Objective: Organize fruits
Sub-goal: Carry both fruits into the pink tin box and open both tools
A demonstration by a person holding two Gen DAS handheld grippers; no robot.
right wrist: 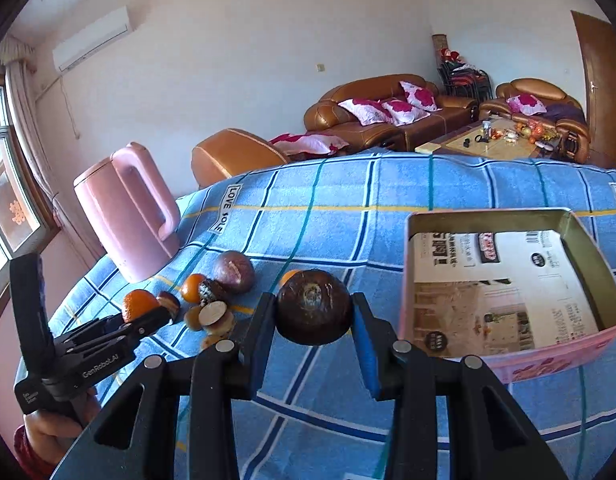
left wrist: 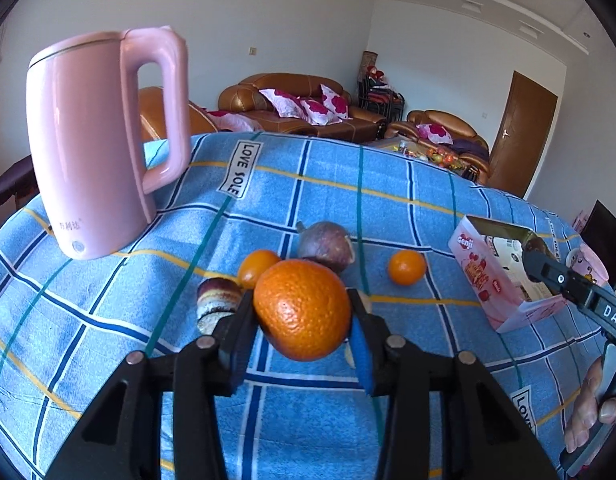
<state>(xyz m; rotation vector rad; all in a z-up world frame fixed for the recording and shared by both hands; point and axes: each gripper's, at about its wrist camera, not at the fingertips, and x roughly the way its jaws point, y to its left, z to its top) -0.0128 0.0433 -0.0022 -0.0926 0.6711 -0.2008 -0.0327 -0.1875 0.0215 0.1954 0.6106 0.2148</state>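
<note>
Fruits are being gathered: a large round orange [left wrist: 302, 310] is clenched in the left claw [left wrist: 302, 322], lifted just above the blue checked cloth on the table [left wrist: 407, 184]. The right claw [right wrist: 313, 316] grasps a dark brown round fruit [right wrist: 313, 307] beside the open pink cardboard box [right wrist: 555, 354]. Best to carry each over the box rim, lower it inside, then release gently so neither rolls against the loose fruits [left wrist: 325, 246] left on the cloth.
</note>
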